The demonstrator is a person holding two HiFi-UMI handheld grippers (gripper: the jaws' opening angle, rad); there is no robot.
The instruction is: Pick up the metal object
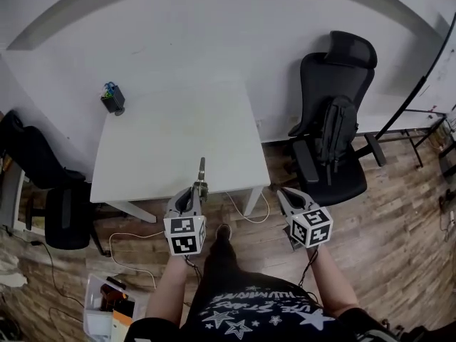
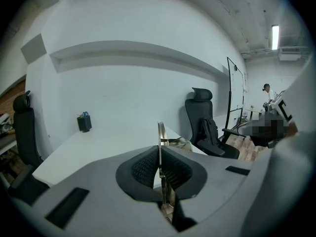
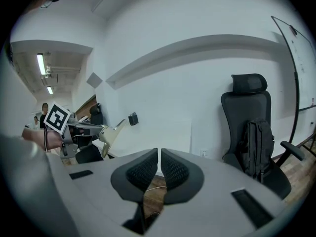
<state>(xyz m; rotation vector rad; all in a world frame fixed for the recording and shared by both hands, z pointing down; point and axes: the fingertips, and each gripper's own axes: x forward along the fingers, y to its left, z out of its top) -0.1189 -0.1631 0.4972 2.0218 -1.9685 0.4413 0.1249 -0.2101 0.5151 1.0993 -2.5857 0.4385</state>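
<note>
The metal object [image 1: 201, 170], a thin flat strip seen on edge, is clamped between the pads of the left gripper [image 1: 197, 189]. In the left gripper view the metal object [image 2: 161, 133] runs straight up through the narrow seam between the two ribbed black pads and stands out above them, with a bent arm branching off to its right. The left gripper [image 2: 159, 170] has its jaws pressed together on the strip. From the head view the object's free end points away from the person, over the near edge of the white table [image 1: 178, 137]; whether it touches the tabletop cannot be told.

The right gripper [image 1: 285, 195] is held just off the table's near right corner, well apart from the left one. In its own view the right gripper [image 3: 159, 170] has its jaws drawn together to a thin slit with nothing between them; the left gripper and the metal object [image 3: 111, 132] show at that view's left.

A black pen holder [image 1: 112, 100] stands at the table's far left corner. A black office chair [image 1: 340, 55] with a black backpack [image 1: 336, 132] on its seat stands to the right of the table on the wooden floor [image 1: 399, 219]. Another black chair [image 1: 39, 166] is at the left.
</note>
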